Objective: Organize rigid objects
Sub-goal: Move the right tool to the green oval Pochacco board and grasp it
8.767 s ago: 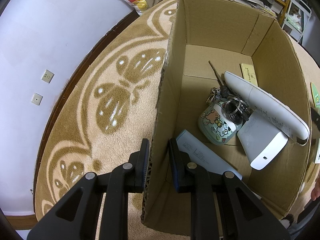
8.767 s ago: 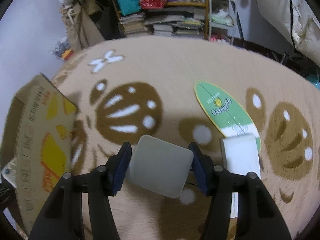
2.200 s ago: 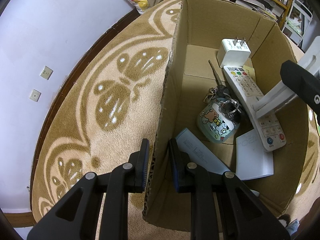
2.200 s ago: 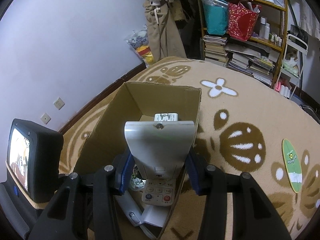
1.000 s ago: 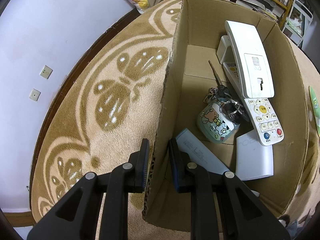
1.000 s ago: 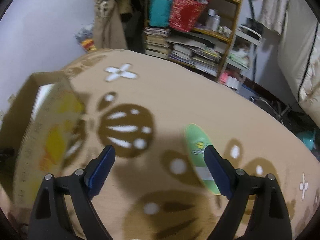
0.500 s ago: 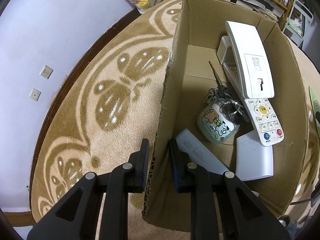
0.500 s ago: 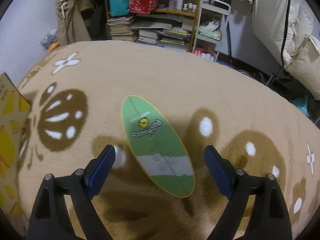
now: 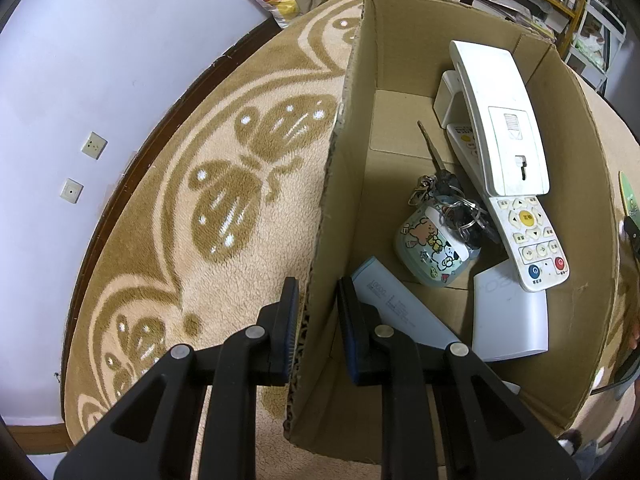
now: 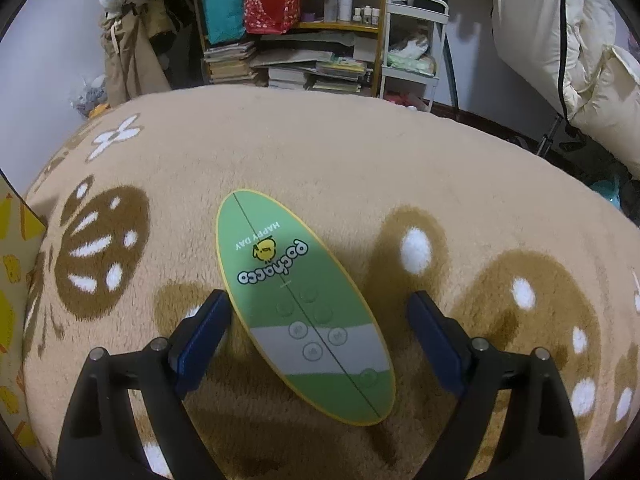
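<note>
My left gripper (image 9: 318, 312) is shut on the left wall of a cardboard box (image 9: 340, 184), one finger outside and one inside. In the box lie a white handset (image 9: 500, 120) over a white remote (image 9: 528, 236), a white charger (image 9: 446, 96), a cartoon-print case with keys (image 9: 432, 248), a pale blue power bank (image 9: 396, 304) and a white slab (image 9: 508, 320). My right gripper (image 10: 320, 328) is open and empty, low over the rug. Its fingers stand either side of a green oval board (image 10: 300, 300) printed "pochacco".
A tan patterned rug (image 10: 440, 184) covers the floor. The box's yellow-printed outer wall (image 10: 12, 280) shows at the left edge of the right wrist view. Shelves with books and bags (image 10: 288, 40) and white bedding (image 10: 580, 52) stand beyond the rug.
My right gripper has moved closer to the green oval board, which now lies between its open fingers. The left gripper and the box have not moved.
</note>
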Demonstrator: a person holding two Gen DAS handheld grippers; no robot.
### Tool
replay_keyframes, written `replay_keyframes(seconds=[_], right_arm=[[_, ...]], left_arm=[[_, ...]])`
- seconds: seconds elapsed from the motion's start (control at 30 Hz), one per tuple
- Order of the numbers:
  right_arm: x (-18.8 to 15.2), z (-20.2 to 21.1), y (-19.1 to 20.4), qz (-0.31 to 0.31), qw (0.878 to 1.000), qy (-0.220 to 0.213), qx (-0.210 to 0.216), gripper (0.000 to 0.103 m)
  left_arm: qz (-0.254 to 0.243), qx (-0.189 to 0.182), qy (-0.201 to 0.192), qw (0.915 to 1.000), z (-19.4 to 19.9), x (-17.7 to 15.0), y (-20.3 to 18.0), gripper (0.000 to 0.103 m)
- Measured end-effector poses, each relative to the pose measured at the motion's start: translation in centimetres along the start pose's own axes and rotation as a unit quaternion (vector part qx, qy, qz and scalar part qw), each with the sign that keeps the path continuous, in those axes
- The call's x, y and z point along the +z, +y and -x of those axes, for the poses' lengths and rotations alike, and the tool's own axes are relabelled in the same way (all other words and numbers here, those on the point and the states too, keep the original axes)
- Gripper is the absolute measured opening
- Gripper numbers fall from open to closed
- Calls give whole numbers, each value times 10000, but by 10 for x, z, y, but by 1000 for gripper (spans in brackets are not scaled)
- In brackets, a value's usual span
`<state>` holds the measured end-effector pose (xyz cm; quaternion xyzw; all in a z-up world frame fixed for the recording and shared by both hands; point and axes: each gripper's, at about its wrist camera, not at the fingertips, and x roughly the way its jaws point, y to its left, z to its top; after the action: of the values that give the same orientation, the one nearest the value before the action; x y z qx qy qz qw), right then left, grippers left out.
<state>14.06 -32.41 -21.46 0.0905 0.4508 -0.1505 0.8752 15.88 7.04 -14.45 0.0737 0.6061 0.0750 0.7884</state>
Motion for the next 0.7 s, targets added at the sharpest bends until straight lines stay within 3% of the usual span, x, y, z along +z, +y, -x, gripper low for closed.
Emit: replay_keyframes(seconds=[0.03,0.1,0.17,0.47,0.7], right_arm=[[0,0,1,-11,10000,-44,15,89],[-1,2,4,-34,10000,-84,18,71],[1,3,6,-17,9999,-64,87,62],[8,20,37,143,9993,14,357,60],[13,52,70,101,9952,-70,974,60]], left_arm=[[-7,6,-2,10000,0,0,0,20],[-8,-1,-4,10000,0,0,1,20],[-2,-4,0,10000,0,0,1,20],[-16,12,0,10000,0,0,0,20],[-21,15,-1,10000,0,0,-1,20]])
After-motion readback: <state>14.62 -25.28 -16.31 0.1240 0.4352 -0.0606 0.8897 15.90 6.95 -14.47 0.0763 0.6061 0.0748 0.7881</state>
